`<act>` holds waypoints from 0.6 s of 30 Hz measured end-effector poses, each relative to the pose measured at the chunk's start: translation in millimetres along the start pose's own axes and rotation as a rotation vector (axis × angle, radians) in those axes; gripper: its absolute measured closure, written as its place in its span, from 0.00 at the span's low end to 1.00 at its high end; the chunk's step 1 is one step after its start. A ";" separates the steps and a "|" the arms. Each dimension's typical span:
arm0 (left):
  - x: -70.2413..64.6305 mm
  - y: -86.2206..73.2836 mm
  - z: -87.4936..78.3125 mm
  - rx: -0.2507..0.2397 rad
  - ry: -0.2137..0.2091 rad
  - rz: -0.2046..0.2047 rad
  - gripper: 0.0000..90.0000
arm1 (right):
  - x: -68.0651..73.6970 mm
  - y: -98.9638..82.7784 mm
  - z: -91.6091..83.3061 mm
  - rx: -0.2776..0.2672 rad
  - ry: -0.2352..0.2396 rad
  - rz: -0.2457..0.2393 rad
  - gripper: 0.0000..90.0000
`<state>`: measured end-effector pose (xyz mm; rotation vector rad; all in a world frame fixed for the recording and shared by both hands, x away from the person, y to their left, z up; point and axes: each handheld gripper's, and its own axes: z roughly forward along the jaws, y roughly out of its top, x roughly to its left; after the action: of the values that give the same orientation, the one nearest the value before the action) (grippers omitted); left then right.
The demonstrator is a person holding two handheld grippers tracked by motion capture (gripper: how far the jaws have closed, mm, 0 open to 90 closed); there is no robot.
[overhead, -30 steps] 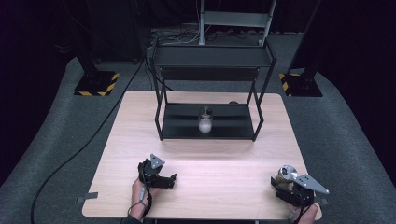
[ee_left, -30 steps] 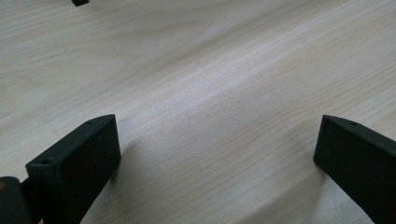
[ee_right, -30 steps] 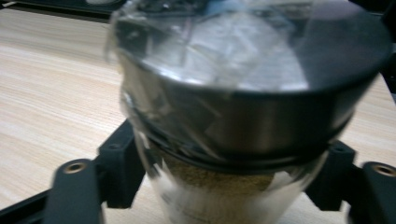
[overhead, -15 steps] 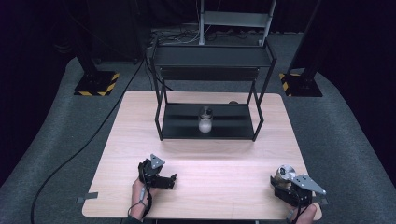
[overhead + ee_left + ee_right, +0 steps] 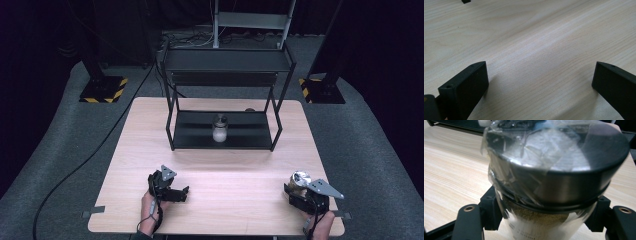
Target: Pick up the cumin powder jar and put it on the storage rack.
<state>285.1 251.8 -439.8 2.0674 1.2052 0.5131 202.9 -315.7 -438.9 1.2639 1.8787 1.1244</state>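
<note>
We hold a jar point(image 5: 549, 185) in our right gripper point(image 5: 306, 192). The black jaws are squeezed tight on its see-through body, one on each side, just under the lid. The jar has a shiny metal lid point(image 5: 559, 157) that is round and flat on top. A dark ring runs around the bottom of the lid. Clear tape, all crinkled, is stuck over the lid and down the side. Through the side of the jar we can see brownish, sandy stuff that fills it up near the top. There is some tiny writing low on the side, but it is too blurry to read.

In the high view the jar sits at the near right corner of the wooden table point(image 5: 225, 170), and its lid looks like a small silver dot.

Our left gripper point(image 5: 170, 189) is near the front edge on the left side, well apart from the jar. Its jaws stand wide apart with nothing between them, just bare wood below.

A black shelf rack point(image 5: 222, 90) stands at the far side of the table. Another small jar point(image 5: 219, 129) stands on its bottom shelf.
</note>
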 end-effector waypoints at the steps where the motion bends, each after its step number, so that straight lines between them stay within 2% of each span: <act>1: 0.0 0.0 0.0 0.000 0.000 0.000 0.00 | 0.4 1.5 1.2 0.000 0.002 -0.002 0.34; 18: 0.0 0.0 0.0 0.000 0.000 0.001 0.00 | 5.5 28.9 23.4 -0.004 0.046 -0.047 0.34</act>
<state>285.1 251.8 -439.8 2.0678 1.2048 0.5135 232.5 -297.9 -424.1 1.1948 1.9286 1.1406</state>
